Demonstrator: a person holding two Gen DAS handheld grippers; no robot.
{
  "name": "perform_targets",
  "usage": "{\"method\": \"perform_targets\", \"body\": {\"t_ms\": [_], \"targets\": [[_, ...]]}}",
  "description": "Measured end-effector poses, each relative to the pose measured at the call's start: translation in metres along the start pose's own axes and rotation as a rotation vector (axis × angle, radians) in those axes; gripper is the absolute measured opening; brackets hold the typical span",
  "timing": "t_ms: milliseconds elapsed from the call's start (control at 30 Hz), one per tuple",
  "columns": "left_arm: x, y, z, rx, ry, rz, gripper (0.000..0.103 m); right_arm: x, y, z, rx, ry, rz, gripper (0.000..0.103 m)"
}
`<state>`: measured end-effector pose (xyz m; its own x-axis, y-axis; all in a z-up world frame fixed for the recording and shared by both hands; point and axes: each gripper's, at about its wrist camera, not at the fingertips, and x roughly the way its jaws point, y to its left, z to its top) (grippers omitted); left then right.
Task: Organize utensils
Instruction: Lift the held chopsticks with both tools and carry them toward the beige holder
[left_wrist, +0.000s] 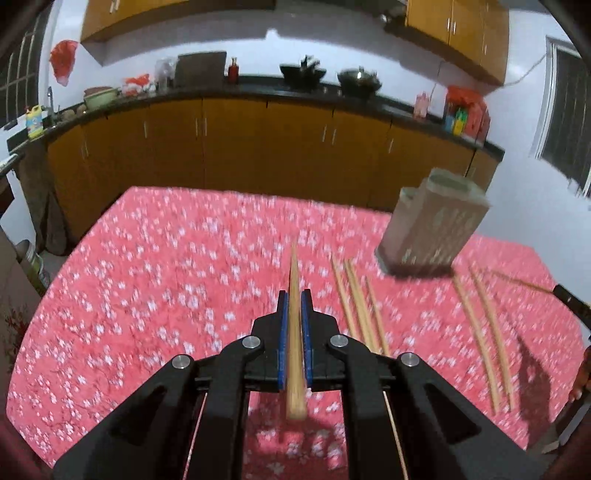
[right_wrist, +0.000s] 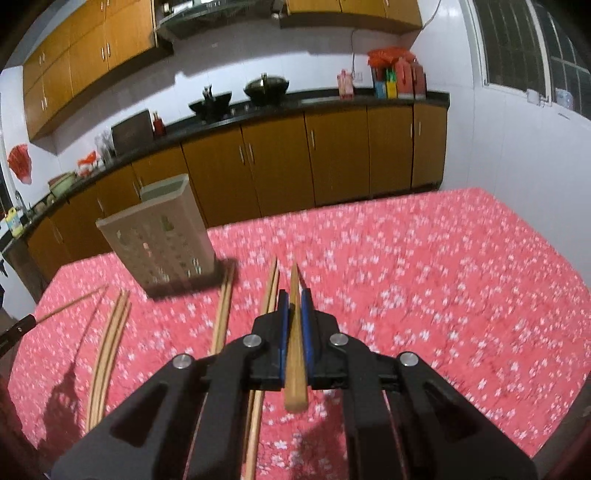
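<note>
**Bamboo in both grippers, the rest on the cloth**

Bamboo chopstick (left_wrist: 294, 332) is clamped tight between the blue pads of my left gripper (left_wrist: 294, 295), running straight out along the fingers, with its thick end poking back toward the camera. Same deal on the other side: my right gripper (right_wrist: 294, 295) is clenched on its own chopstick (right_wrist: 295, 343), tip pointing ahead, butt end hanging out behind the pads. Both sticks are up off the table.

Just to the right of my left gripper, a loose bunch of chopsticks (left_wrist: 356, 306) lies on the pink flowery tablecloth (left_wrist: 147, 277). Further right there's another pair (left_wrist: 480, 332), well apart from the first bunch.

From my right gripper, some more chopsticks (right_wrist: 271, 288) lie just to the left of its fingers and partly under them.

Ahead and to the right of the left gripper, ahead and left of the right one, stands the beige slotted utensil holder (left_wrist: 432, 225), upright on the cloth. Can't see what's inside.

Past the table edge are orange kitchen cabinets (left_wrist: 236, 147) under a dark countertop with woks on it.
</note>
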<state>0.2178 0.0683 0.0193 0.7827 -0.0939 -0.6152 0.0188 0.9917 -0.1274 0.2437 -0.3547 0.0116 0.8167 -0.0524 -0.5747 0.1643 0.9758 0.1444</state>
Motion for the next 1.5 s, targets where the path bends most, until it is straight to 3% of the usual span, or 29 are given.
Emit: {"method": "perform_targets", "body": {"t_ms": [200,333,433,800,1167,1500], "targets": [[-0.021,-0.005,0.032,-0.011,-0.104,-0.014,0.007,-0.016,0.002,0.023,0.009,-0.093,0.007,0.008],[-0.022,-0.010,0.042,0.009,-0.128,-0.008,0.007,-0.019,0.003,0.029,0.006,-0.111,0.015,0.008],[-0.012,-0.010,0.033,0.021,-0.078,-0.028,0.008,-0.020,0.005,0.027,0.001,-0.113,0.022,0.008],[0.038,-0.023,-0.044,0.038,0.142,-0.078,0.008,-0.022,0.010,0.019,-0.009,-0.098,0.028,0.008],[0.057,-0.041,-0.078,0.097,0.246,-0.035,0.010,-0.023,0.009,0.014,-0.004,-0.091,0.032,0.008],[0.055,-0.050,-0.081,0.134,0.237,0.011,0.008,-0.022,0.009,0.011,0.005,-0.086,0.039,0.008]]}}
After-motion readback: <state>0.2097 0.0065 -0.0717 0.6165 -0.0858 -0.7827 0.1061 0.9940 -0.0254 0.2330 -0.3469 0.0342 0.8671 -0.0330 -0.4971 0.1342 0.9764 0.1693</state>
